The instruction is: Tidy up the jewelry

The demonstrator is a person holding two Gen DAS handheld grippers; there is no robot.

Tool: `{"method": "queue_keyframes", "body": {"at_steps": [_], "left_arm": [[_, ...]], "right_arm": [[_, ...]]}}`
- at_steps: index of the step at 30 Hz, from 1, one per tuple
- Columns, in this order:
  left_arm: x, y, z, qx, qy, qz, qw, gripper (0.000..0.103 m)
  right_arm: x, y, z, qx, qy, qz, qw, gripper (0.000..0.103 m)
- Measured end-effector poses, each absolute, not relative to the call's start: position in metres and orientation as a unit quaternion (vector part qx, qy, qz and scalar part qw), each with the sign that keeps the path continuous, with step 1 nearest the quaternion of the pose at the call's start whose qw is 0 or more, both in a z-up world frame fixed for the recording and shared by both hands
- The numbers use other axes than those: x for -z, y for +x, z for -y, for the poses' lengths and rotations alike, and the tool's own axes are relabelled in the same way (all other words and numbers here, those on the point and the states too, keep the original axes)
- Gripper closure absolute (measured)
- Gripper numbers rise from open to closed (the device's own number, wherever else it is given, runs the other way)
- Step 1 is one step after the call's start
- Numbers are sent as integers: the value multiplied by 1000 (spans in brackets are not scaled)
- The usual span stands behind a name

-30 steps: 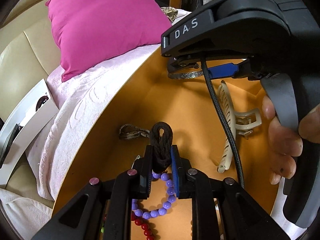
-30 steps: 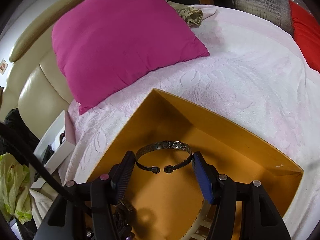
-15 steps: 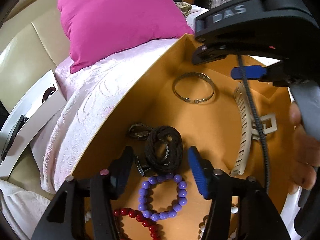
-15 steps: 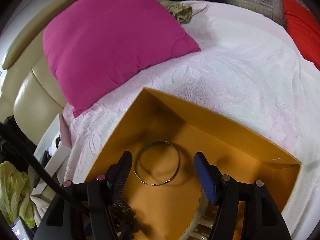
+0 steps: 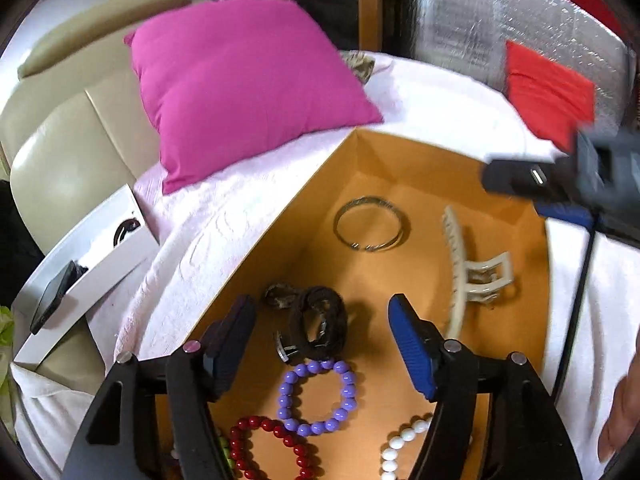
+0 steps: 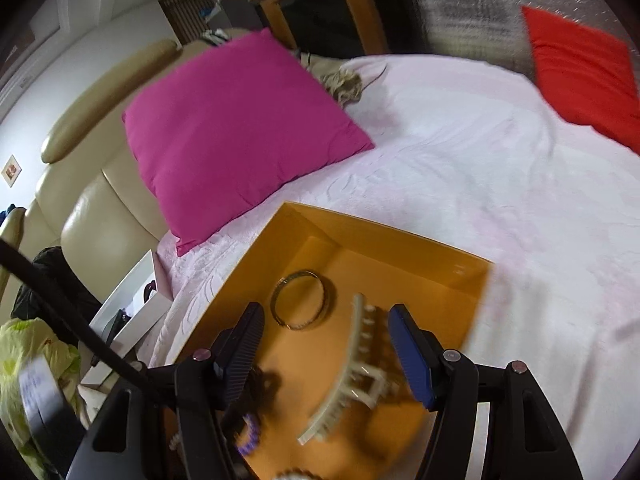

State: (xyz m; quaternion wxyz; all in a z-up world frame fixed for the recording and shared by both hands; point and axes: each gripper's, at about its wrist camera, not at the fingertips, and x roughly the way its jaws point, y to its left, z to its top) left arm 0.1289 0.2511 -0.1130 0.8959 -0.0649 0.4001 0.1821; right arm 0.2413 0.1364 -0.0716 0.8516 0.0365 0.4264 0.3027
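An orange box (image 5: 280, 224) lies on the bed and holds the jewelry: a silver bangle (image 5: 370, 223), a cream hair claw (image 5: 468, 276), a black cord bracelet (image 5: 320, 324), and purple (image 5: 316, 396), red (image 5: 272, 444) and white (image 5: 400, 448) bead bracelets. My left gripper (image 5: 322, 336) is open and empty above the black bracelet. My right gripper (image 6: 326, 344) is open and empty above the box (image 6: 452, 276), over the hair claw (image 6: 348, 372), with the bangle (image 6: 300, 304) just beyond. Its body (image 5: 560, 176) shows at the right of the left wrist view.
A magenta pillow (image 5: 240, 84) lies behind the box on the pink-white blanket (image 6: 500, 184). A red cushion (image 6: 584, 72) is at the far right. A white box (image 5: 92, 248) sits left of the bed by a beige sofa (image 5: 60, 148). A black cable (image 5: 576, 300) hangs at the right.
Both grippers opened and pulled back upward. The left one let the black cord bracelet go into the box; the right one dropped the silver bangle there and moved right.
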Motion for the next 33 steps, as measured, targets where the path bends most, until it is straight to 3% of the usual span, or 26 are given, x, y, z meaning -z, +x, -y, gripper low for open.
{"method": "queue_keyframes", "body": {"at_steps": [4,6,12,22,33], "left_arm": [[102,118,-237,-173,-55,-371,911,27],[98,112,-232,-167,-55,-359,917,21],[88,98,-222,-160,-41,-330,930,16],[80,57,-212,-227,-14,-326,918,16],[14,-9,-189,-258,39,-309,915,16]], "right_arm": [[67,214,-106,-293,26,-405,866,35],[67,201,-94,-290,19,-396,871,35],[64,151,-55,-284,-5,-365,887,35],[60,82,-11,-298,5,-340,892,34],[26,37,7,-316,39,-296,901,33]]}}
